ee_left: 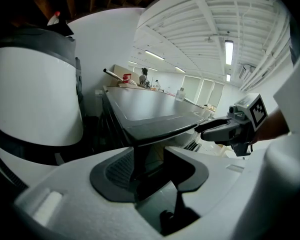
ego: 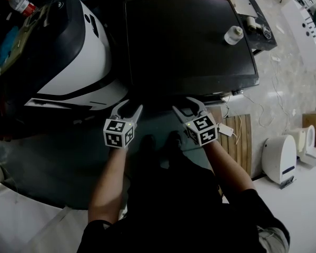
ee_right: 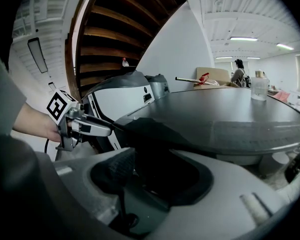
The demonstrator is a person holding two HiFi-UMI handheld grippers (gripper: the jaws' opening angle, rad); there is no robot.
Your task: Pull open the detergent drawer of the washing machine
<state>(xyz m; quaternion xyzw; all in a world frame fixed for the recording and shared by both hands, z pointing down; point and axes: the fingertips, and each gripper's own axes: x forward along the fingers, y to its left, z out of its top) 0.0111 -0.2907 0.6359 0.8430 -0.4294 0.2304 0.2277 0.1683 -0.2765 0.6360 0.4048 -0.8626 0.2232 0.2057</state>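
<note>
Hovering side by side at the near edge of the washing machine [ego: 189, 41], in front of its dark flat top. Left gripper [ego: 132, 105] just off the near-left corner, right gripper [ego: 181, 103] a little further right along the same edge. Near each other but apart, each held by a bare forearm reaching in from the near side.

Looking along the left gripper's jaws: spread wide, with the machine's dark near-left corner standing in the gap. Cannot tell whether either pad touches it. Looking along the right gripper's jaws: also spread wide, clamped on nothing, with a dark mass under the top's near lip filling the space between them.

Detergent drawer somewhere on the front face below that lip. Too deep in shadow in every view to make out, so cannot tell whether pulled out or pushed in.

Standing on the far right of the machine's top, well away from both grippers: a small pale jar [ego: 233, 35]. Close against the machine's left side: a large white-and-black housing [ego: 79, 57], with a red-capped bottle [ego: 21, 4] beyond it at far left. Lying on the floor to the right: a slatted wooden board [ego: 241, 135] and, further right, a rounded white appliance [ego: 280, 159].
</note>
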